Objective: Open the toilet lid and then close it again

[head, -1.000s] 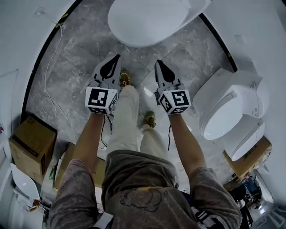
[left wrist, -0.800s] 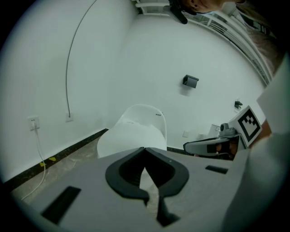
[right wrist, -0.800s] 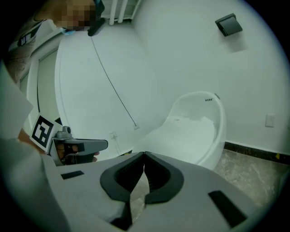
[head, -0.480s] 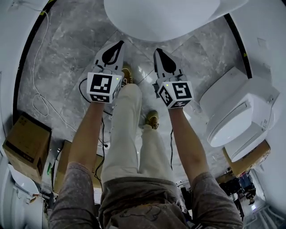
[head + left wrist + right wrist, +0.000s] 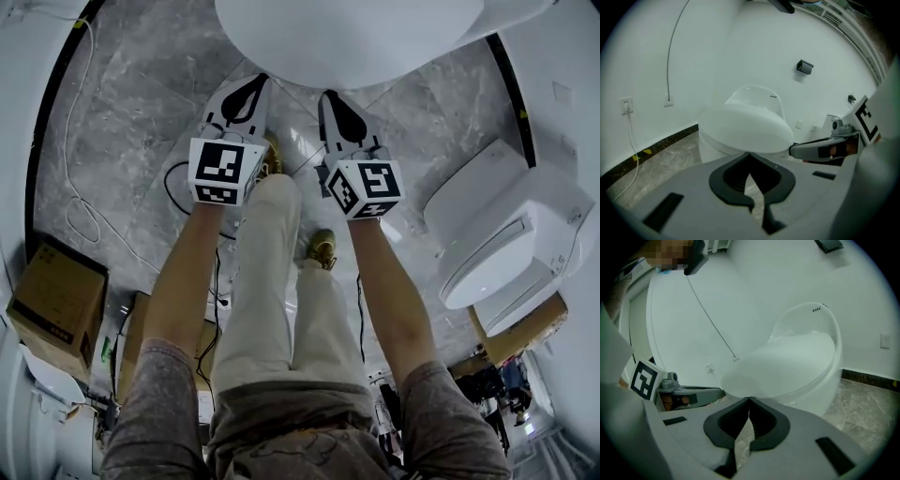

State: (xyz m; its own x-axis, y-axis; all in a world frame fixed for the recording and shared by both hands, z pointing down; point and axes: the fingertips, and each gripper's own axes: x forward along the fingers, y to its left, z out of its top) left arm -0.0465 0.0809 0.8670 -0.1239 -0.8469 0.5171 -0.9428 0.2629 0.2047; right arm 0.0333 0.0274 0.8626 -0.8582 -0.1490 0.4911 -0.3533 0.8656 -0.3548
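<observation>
The toilet lid (image 5: 356,37) lies shut on its bowl, a smooth, glossy white oval with a rounded, slightly domed top. It stands at the far edge of the floor (image 5: 141,122), against the white wall. The floor is polished grey marble-look tile with pale veins, bordered along the wall by a thin black skirting strip.

Both tongs point at the lid's front rim. The left tongs (image 5: 258,82) are clenched: in the left gripper view their black, teardrop-shaped pads meet at the tips, with nothing between them, just below the lid's curved edge. The right tongs (image 5: 326,94) are clenched the same way, tips together and empty, close to the front rim. Whether either tip touches the lid cannot be told. Each has a matte grey shell and carries a cube with black-and-white square markers.

A second toilet (image 5: 497,253), also glossy white with a boxy back, sits at the right edge of the floor, with a brown cardboard box (image 5: 525,328) just beside it. Another cardboard box (image 5: 56,300) stands at the left edge. A thin white cable (image 5: 89,187) loops loosely over the tiles near the left wall. The person wears cream trousers and tan shoes (image 5: 323,248).
</observation>
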